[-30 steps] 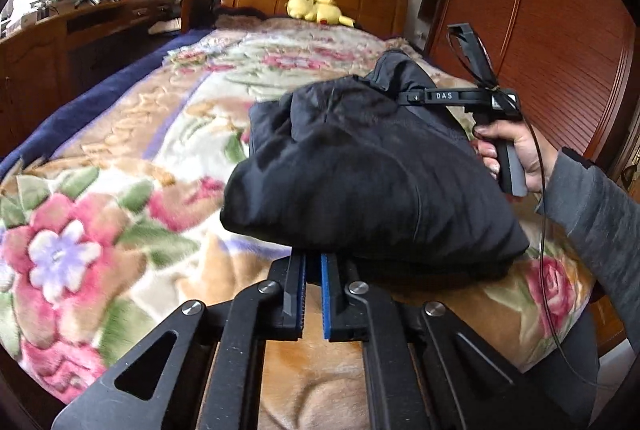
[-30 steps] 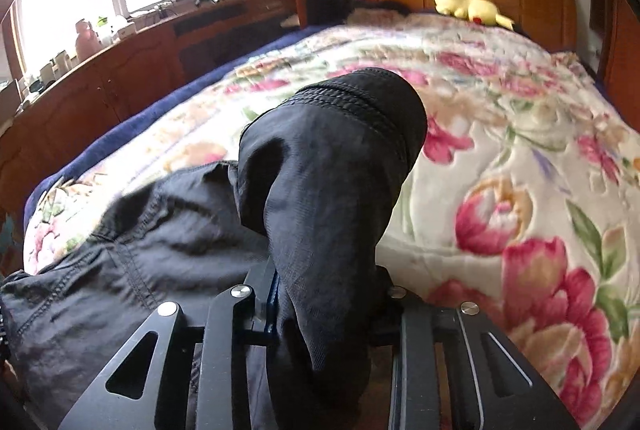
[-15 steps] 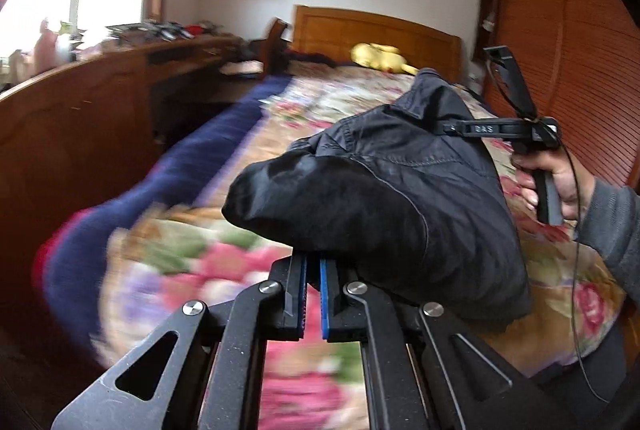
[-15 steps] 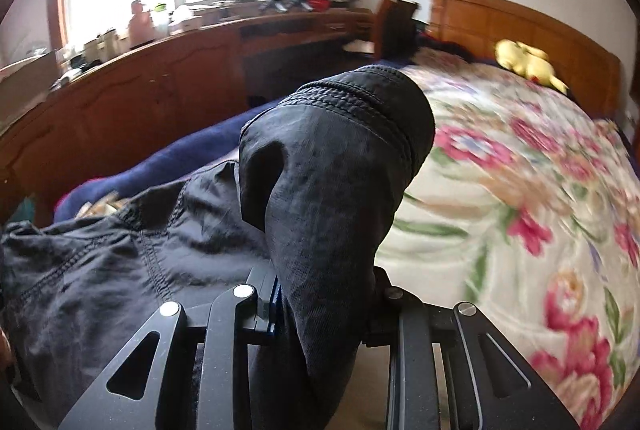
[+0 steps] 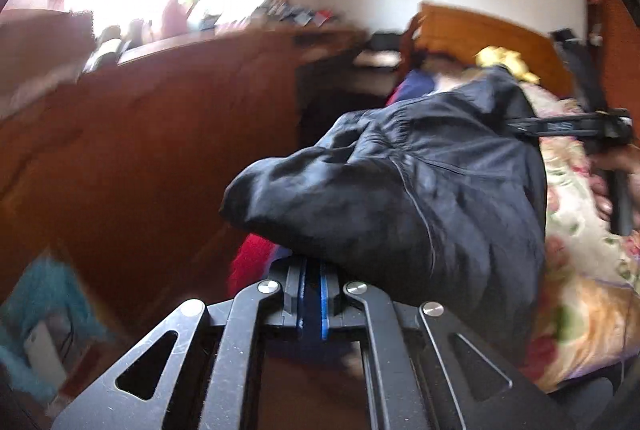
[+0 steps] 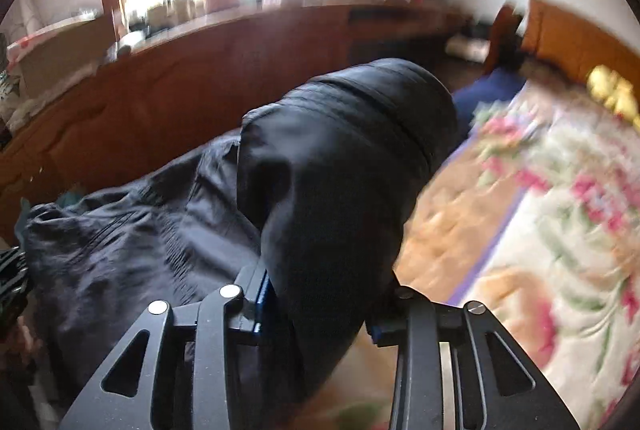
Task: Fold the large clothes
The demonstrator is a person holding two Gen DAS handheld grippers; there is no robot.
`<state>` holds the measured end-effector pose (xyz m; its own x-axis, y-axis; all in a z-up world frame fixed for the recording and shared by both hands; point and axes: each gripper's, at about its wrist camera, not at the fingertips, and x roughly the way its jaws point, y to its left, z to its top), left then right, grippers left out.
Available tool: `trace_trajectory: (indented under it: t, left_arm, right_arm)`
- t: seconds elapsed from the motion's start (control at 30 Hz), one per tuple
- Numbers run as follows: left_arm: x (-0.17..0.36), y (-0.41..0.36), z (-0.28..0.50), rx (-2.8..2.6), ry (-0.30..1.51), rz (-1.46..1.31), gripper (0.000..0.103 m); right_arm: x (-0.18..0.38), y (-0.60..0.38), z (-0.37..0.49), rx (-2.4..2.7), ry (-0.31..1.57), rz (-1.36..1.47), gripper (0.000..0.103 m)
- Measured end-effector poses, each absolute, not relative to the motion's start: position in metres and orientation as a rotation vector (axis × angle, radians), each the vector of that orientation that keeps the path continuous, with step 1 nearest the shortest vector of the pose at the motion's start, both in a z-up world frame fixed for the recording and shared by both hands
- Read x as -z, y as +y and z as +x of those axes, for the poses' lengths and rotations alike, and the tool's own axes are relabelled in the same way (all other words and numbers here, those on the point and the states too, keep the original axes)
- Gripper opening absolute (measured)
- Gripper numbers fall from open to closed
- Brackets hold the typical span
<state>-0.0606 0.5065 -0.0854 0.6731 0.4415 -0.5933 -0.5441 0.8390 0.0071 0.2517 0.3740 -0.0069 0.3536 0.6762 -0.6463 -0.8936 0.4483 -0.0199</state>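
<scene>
Presently catalogued, one moment of a clothes-folding job.

Item: large black woven garment (image 5: 420, 198), bunched into a compact folded bundle, carried between two grippers, clear of the bedding, at centre to 2 o'clock in the left wrist view.

Left gripper (image 5: 312, 294): blue-padded fingers pressed together on a thin edge of the garment at 6 o'clock.

Right gripper (image 6: 320, 306): thick roll of the garment between the fingers, jaws opening at this moment, pads apparently in contact with the cloth. Seen also from the left wrist at 3 o'clock, gripped by a hand (image 5: 612, 186).

Surroundings: floral cream-and-pink quilted bedspread (image 6: 560, 198) at 3 to 4 o'clock; long reddish-brown wooden cabinet (image 5: 140, 134) at 9 o'clock; yellow plush toy (image 6: 612, 90) near the wooden headboard (image 6: 568, 38) at 2 o'clock. Heavy blur throughout.

Progress, judged: folding largely done, bundle already compact. Remaining: set-down at a destination not identifiable here, release, perhaps final tidying.
</scene>
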Motion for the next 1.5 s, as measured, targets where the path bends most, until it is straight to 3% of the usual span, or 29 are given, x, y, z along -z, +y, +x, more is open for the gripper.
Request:
trace_trajectory:
  t: [0.1, 0.13, 0.23, 0.3, 0.47, 0.53, 0.97, 1.2, 1.37, 1.5]
  left_arm:
    - [0.099, 0.521, -0.077, -0.581, 0.631, -0.22, 0.006]
    - [0.1, 0.522, -0.082, -0.578, 0.626, -0.232, 0.011]
    - [0.093, 0.514, -0.095, -0.572, 0.604, -0.216, 0.033]
    - [0.081, 0.511, -0.096, -0.556, 0.591, -0.19, 0.038]
    - [0.045, 0.494, -0.093, -0.517, 0.501, -0.148, 0.061]
    - [0.04, 0.49, -0.087, -0.484, 0.487, -0.158, 0.065]
    - [0.113, 0.507, -0.032, -0.495, 0.73, -0.185, 0.066]
    - [0.119, 0.508, -0.034, -0.494, 0.73, -0.199, 0.066]
    - [0.11, 0.504, -0.038, -0.504, 0.724, -0.204, 0.078]
    - [0.097, 0.491, -0.041, -0.524, 0.706, -0.169, 0.081]
  right_arm:
    - [0.027, 0.374, 0.244, -1.008, 0.577, -0.486, 0.047]
    - [0.031, 0.371, 0.245, -1.001, 0.582, -0.498, 0.053]
    - [0.036, 0.357, 0.245, -1.012, 0.584, -0.482, 0.054]
    - [0.033, 0.349, 0.24, -1.043, 0.569, -0.456, 0.054]
    - [0.032, 0.348, 0.203, -1.081, 0.52, -0.474, 0.054]
    - [0.033, 0.344, 0.199, -1.106, 0.506, -0.479, 0.054]
    - [0.033, 0.309, 0.172, -1.208, 0.481, -0.479, 0.054]
    - [0.037, 0.301, 0.168, -1.228, 0.486, -0.472, 0.054]
    - [0.033, 0.285, 0.16, -1.228, 0.477, -0.454, 0.054]
    - [0.029, 0.272, 0.16, -1.224, 0.472, -0.432, 0.054]
